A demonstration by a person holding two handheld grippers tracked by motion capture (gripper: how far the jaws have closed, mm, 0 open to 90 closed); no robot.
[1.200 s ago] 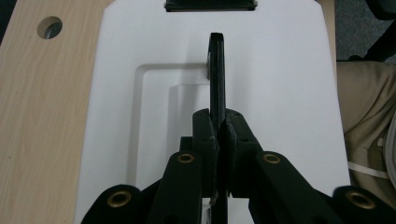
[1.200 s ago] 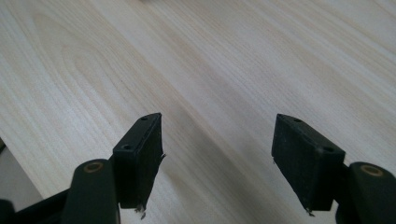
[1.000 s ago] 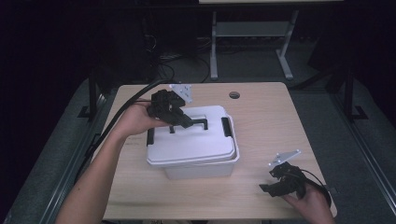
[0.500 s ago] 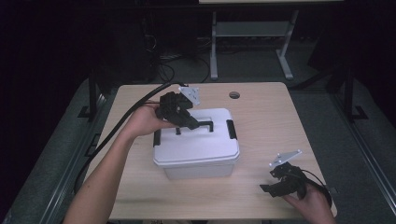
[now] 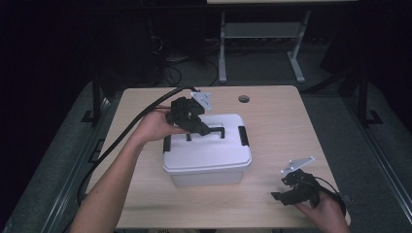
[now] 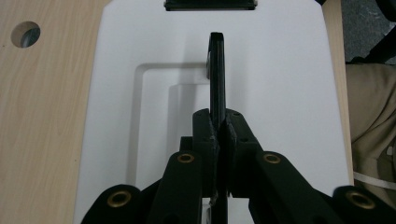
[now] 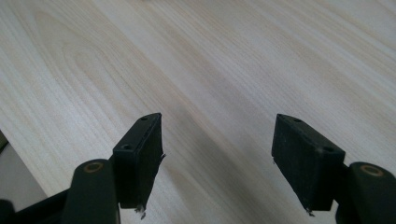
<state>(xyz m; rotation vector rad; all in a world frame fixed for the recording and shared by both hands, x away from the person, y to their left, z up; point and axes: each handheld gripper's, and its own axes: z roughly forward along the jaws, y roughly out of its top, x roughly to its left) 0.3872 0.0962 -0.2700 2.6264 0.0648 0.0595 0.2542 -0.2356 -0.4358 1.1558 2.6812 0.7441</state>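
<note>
While the right fingers [image 7: 140, 158] stand apart, the left fingers [image 6: 205, 135] clamp the box handle [image 6: 217, 74].

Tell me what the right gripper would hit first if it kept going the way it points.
Most likely the bare table: the right gripper, jaws open with nothing between them, points at the wood. The slant makes the exact spot uncertain.

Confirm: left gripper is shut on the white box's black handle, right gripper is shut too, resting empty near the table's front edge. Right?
Not quite. The right gripper is open: the right gripper view shows its jaws wide apart over bare table, nothing between them. The left gripper is indeed shut on the black handle of the white box.
</note>
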